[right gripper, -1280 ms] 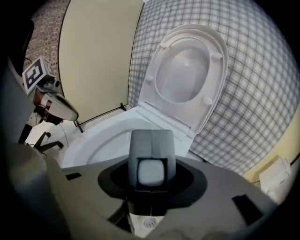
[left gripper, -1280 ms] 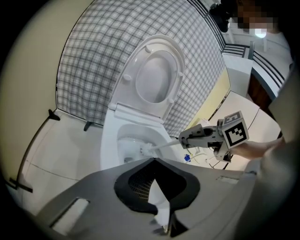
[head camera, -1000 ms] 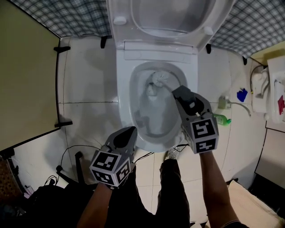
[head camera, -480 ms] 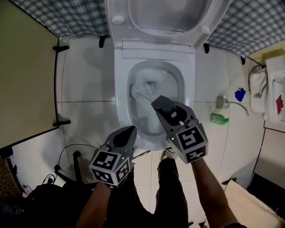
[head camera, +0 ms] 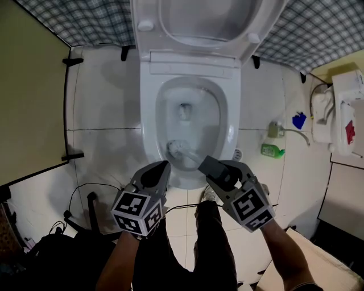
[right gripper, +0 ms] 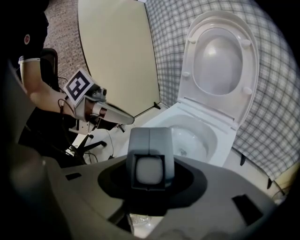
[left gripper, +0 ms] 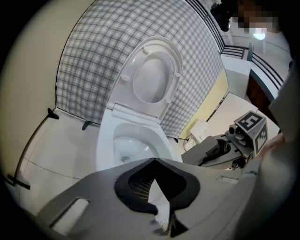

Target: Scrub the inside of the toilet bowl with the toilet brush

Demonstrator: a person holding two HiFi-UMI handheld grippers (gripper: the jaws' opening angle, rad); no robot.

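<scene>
At the far left of the head view, a flat beige partition panel stands along the white tiled floor. Thin black cables lie on the floor near the panel's near end.

The left gripper hangs over the floor just beside the near-left edge of the white ceramic toilet. In the left gripper view its jaws are pressed together at the tips and pinch nothing. Only the pale toilet rim shows through the gap behind the tips.

The toilet occupies the centre, and its white oval lid is raised against the grey-and-white checked wall. The bowl is open to the camera.

The grey-handled toilet brush with a pale bristle head is inside the bowl — the head sits low at the near-left part of the inner wall. The handle runs up and to the right, over the near rim, into the right gripper.

In the right gripper view the jaws are closed on the grey handle. It is seen end-on as a squarish block with a pale face, and it fills the space between them.

To the right of the toilet, a small green plastic bottle lies on the floor, apart from the bowl. A small blue object lies farther right; what it is cannot be made out.
</scene>
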